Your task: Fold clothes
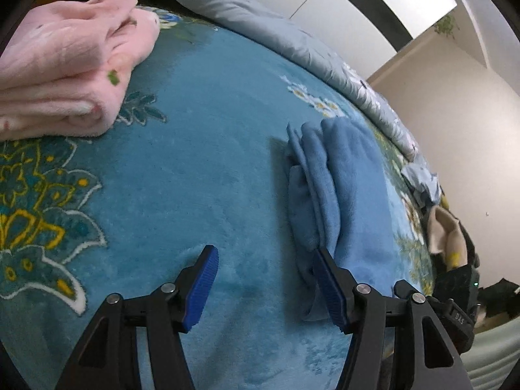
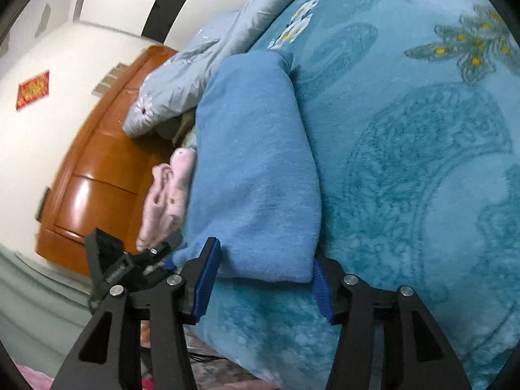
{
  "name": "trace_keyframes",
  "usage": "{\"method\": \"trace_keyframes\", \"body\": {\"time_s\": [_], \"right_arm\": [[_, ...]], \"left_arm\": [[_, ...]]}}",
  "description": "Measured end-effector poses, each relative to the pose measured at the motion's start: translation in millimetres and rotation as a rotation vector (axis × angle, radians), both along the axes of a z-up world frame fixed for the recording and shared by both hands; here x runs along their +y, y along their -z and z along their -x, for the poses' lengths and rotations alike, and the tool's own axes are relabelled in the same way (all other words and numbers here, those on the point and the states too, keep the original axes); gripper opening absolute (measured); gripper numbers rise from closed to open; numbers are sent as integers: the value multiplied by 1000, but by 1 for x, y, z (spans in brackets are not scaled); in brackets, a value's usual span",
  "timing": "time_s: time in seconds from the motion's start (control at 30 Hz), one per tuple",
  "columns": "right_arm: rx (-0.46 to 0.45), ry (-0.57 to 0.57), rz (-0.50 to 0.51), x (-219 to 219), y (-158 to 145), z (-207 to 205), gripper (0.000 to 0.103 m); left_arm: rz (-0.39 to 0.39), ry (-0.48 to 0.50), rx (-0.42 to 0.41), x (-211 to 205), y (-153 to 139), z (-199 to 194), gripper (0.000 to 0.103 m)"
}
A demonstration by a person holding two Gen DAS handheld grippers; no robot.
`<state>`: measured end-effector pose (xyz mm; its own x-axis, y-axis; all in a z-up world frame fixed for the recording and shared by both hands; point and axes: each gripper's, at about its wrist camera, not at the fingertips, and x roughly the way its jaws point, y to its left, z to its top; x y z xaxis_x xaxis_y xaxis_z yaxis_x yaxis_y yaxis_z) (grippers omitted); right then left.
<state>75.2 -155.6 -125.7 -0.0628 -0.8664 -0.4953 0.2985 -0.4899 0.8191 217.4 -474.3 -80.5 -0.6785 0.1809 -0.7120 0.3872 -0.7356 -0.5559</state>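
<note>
A folded light-blue fleece garment (image 1: 344, 188) lies on the teal floral bed blanket (image 1: 182, 169). My left gripper (image 1: 265, 289) is open just in front of the garment's near end, its right finger (image 1: 328, 289) touching the cloth edge. In the right wrist view the same blue garment (image 2: 256, 169) lies ahead, and my right gripper (image 2: 265, 279) is open with the garment's near edge between its fingers. A folded pink garment (image 1: 68, 65) lies at the far left of the bed and also shows in the right wrist view (image 2: 167, 195).
A grey quilt (image 1: 266, 22) is bunched along the bed's far side. A wooden headboard (image 2: 97, 169) stands left in the right wrist view. Dark and cream items (image 1: 448, 237) sit at the bed's right edge. The left gripper's body (image 2: 117, 269) shows beside my right one.
</note>
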Motion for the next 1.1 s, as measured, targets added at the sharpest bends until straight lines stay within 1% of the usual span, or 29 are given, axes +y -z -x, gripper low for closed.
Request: {"method": "trace_keyframes", "body": {"time_s": [0.03,0.07,0.1,0.13,0.17,0.2,0.3,0.43,0.53,0.67,0.73,0.87,0.93,0.97,1.0,1.03,1.07,1.1], "right_arm": [[-8,14,20,2,0,1,54],[-14,29,33,3,0,2,46],[-19,40,36,5,1,4,32],[-24,50,34,8,1,7,29],[-33,54,33,10,2,10,23],[-44,57,31,13,2,14,22],[-13,29,-13,12,-5,21,18],[52,-34,-91,12,-21,34,16],[129,-99,-189,21,-37,62,16],[145,-54,-232,39,-39,87,16],[149,-26,-250,48,-40,99,14],[158,30,-284,67,-41,123,14],[162,58,-302,76,-41,135,15],[165,72,-310,81,-41,141,21],[159,84,-306,84,-41,139,37],[141,91,-289,87,-39,130,46],[122,94,-263,88,-37,123,62],[104,95,-234,88,-34,117,69]], "left_arm": [[1,6,5,2,-2,2,64],[3,13,11,3,-4,3,64],[5,19,14,5,-5,6,64],[7,23,15,7,-6,9,64],[8,26,15,8,-7,10,64],[8,28,14,10,-7,12,64],[6,27,12,12,-6,17,64],[-1,40,15,14,-6,21,64],[3,53,19,18,-8,25,64],[6,75,38,27,-15,39,64],[24,96,52,33,-20,51,64],[50,118,58,38,-26,85,64],[60,122,64,36,-30,104,64],[65,124,69,35,-32,114,65],[69,127,71,33,-34,125,66],[65,130,68,32,-33,136,67],[54,131,62,30,-32,145,68],[34,131,45,28,-28,157,68]]}}
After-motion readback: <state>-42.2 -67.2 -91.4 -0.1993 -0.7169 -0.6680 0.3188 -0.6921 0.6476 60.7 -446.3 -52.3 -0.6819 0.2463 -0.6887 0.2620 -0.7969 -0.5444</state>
